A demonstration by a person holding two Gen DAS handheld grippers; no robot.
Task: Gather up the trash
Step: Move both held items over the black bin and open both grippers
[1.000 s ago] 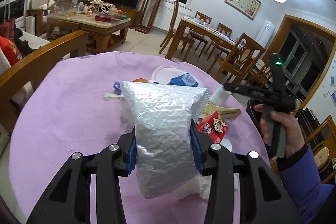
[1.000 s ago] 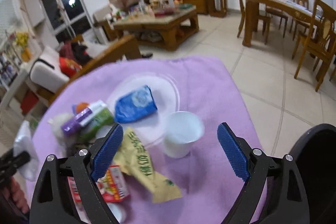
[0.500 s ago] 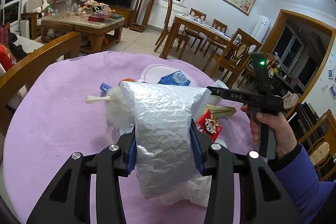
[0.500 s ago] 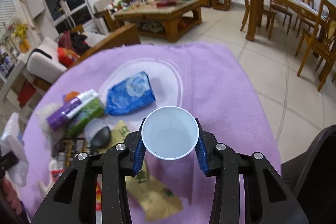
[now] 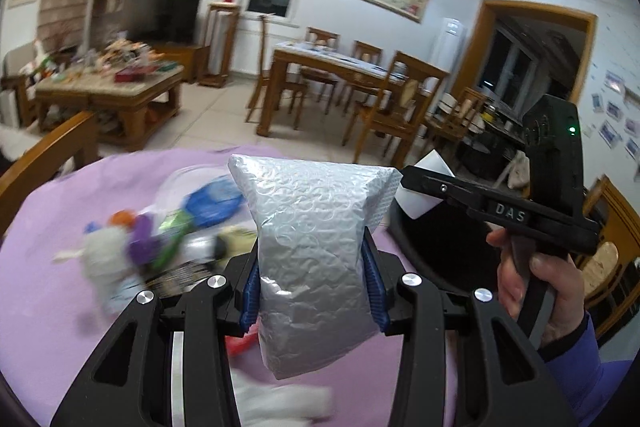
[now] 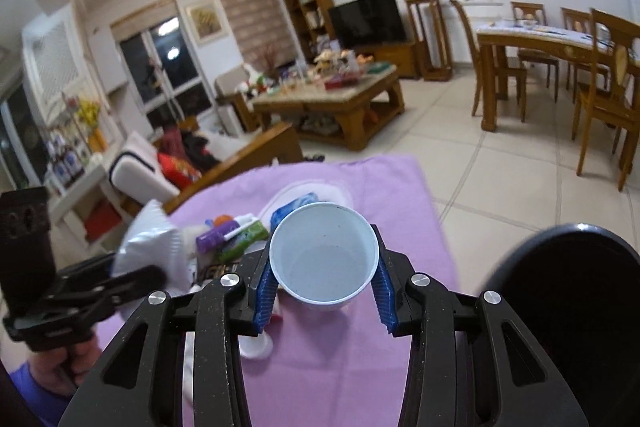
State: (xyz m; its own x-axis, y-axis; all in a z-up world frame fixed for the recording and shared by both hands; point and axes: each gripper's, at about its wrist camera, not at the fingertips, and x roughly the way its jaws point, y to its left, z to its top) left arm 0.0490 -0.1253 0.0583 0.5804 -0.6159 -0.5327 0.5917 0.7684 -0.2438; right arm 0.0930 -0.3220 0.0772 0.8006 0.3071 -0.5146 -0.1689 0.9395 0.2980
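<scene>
In the left wrist view, the left gripper (image 5: 312, 281) has its jaws pinching a silver bubble mailer (image 5: 316, 239), held above the purple tabletop (image 5: 48, 267). A blurred heap of wrappers (image 5: 160, 239) lies there, uncollected.

In the right wrist view, the right gripper (image 6: 323, 293) has just closed its jaws; they now clamp a white paper cup (image 6: 324, 253), lifted beside the black bin (image 6: 568, 307). Judging from this, two pieces are in hand but not yet dropped, and most trash remains.

Tiled floor (image 6: 500, 187), wooden dining table (image 5: 344, 71)
</scene>
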